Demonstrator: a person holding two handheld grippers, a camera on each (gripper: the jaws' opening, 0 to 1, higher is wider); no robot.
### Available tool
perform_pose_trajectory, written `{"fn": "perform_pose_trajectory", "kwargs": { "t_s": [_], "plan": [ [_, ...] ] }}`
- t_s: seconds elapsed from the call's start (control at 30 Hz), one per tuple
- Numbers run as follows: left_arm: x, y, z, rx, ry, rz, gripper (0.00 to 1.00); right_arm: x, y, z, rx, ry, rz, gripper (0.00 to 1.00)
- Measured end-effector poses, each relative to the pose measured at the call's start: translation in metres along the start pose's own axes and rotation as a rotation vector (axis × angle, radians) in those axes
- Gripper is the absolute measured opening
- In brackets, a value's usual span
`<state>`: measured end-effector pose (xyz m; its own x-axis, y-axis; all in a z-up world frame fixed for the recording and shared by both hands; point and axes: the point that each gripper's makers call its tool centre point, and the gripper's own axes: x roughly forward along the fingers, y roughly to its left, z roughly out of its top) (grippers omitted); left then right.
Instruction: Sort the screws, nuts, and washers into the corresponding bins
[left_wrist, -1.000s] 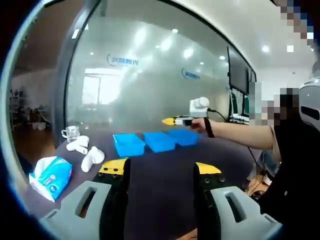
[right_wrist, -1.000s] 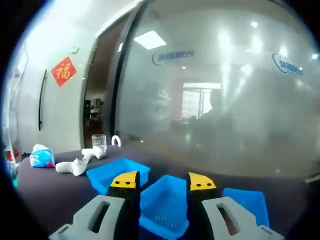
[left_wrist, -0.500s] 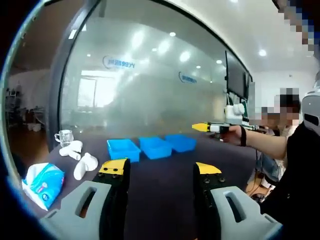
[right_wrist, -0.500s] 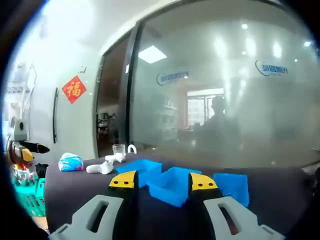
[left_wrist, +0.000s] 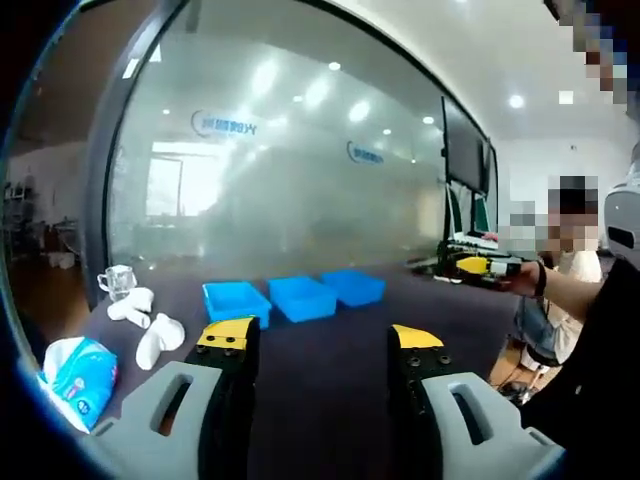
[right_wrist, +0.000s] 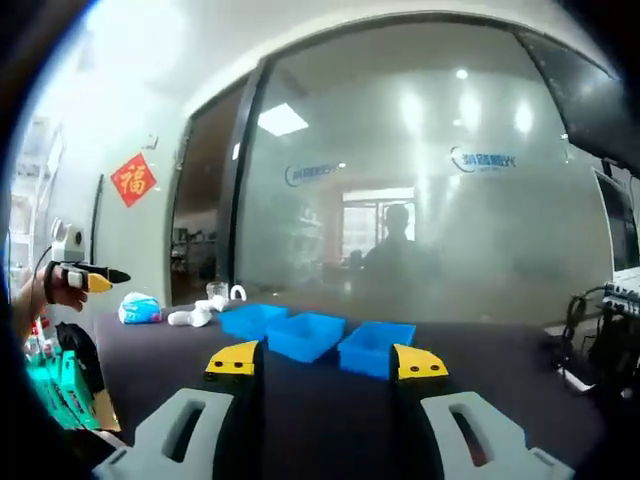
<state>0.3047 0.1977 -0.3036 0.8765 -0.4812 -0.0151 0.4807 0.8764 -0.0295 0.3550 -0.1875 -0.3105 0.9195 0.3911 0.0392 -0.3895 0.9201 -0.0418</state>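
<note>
Your left gripper (left_wrist: 320, 335): jaws apart, nothing between them. Your right gripper (right_wrist: 327, 360): also released and bare, held well back from the table (right_wrist: 480, 350). Three blue bins (right_wrist: 310, 335) sit in a row at the far side of the dark table; contents too small to tell. No loose screws, nuts or washers visible on the cloth, so sorting looks finished or paused. Tissue pack (left_wrist: 75, 365) and white bits (left_wrist: 150, 325) lie far left.

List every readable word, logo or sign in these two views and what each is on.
"福": red diamond sign on the white wall.
Blue logos on the frosted glass wall: too blurred to read.
Tissue pack print: too small to read.
</note>
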Motion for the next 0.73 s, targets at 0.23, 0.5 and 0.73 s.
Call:
{"fn": "perform_pose_trajectory", "kwargs": {
  "t_s": [0.23,0.5,0.73],
  "plan": [
    [-0.008,0.001,-0.005,0.003,0.007,0.022,0.51,-0.037,-0.021,-0.004,0.010,-0.012,-0.056,0.51],
    [-0.013,-0.001,-0.008,-0.002,0.005,0.032,0.52,-0.043,-0.024,-0.006,0.020,-0.028,-0.081,0.52],
    [-0.017,0.004,-0.007,-0.005,-0.003,0.047,0.52,-0.039,-0.021,-0.011,0.026,-0.017,-0.076,0.52]
  ]
}}
